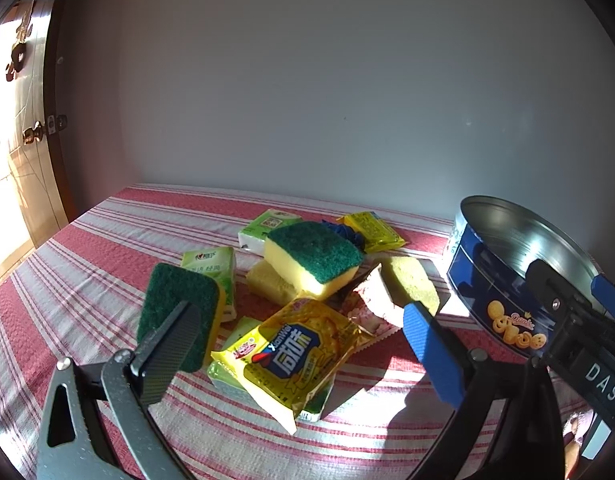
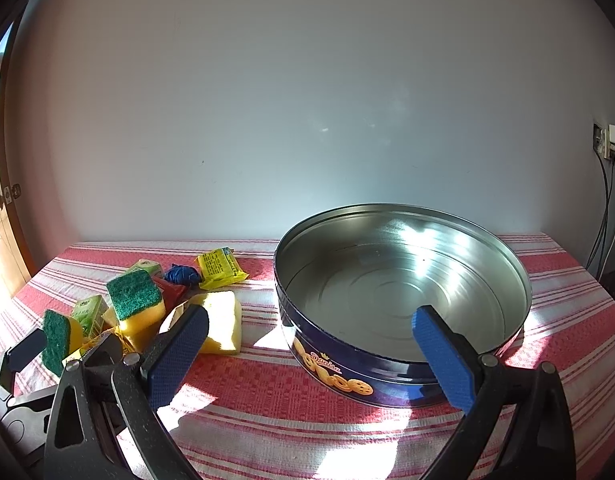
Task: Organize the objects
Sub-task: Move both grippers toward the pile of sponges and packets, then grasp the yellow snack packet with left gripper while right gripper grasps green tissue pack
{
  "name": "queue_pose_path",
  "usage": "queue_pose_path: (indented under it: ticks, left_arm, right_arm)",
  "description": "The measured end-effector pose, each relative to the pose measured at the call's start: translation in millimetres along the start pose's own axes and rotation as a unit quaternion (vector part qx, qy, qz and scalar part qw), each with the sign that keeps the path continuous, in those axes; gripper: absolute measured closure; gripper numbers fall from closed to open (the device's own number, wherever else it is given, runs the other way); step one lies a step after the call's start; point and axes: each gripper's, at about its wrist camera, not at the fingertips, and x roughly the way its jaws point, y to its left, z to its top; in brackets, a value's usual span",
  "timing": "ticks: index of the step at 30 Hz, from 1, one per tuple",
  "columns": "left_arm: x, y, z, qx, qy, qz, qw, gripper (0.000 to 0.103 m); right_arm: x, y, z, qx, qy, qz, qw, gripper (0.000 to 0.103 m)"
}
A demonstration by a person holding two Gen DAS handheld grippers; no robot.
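Left gripper jaws wide apart, nothing between them, hovering over a pile on the red-and-white striped cloth. Directly between the fingers: yellow snack packet lying on top of a green tissue pack. Green-topped sponge sits stacked on another yellow sponge; a third sponge stands on edge behind the left finger. Blue cookie tin, open, sits at right, the right gripper in front of it.
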Motion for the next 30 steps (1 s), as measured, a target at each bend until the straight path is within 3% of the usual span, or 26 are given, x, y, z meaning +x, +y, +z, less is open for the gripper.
queue_pose_path:
  ticks: [13, 16, 20, 23, 26, 30]
  left_arm:
    - [-16, 67, -17, -0.043, 0.040, -0.009, 0.9982, 0.006]
    - [-11, 58, -16, -0.024, 0.052, -0.027, 0.9980, 0.007]
    - [1, 28, -8, 0.042, 0.061, -0.048, 0.9961, 0.013]
    - [20, 11, -4, 0.080, 0.080, -0.047, 0.9925, 0.029]
    - [39, 8, -4, 0.079, 0.112, -0.058, 0.9889, 0.041]
    - [38, 14, -2, 0.069, 0.104, -0.076, 0.9893, 0.053]
  right_arm:
    - [-3, 7, 0, -0.012, 0.007, 0.028, 1.000, 0.000]
    - [-6, 10, 0, -0.017, 0.007, 0.031, 0.999, 0.000]
    - [-5, 8, 1, -0.013, 0.010, 0.032, 0.999, 0.000]
    - [-5, 6, 1, -0.008, 0.016, 0.041, 0.999, 0.000]
    - [-7, 9, 1, -0.013, 0.015, 0.043, 0.999, 0.000]
    - [-4, 10, 2, -0.015, 0.019, 0.049, 0.998, 0.000]
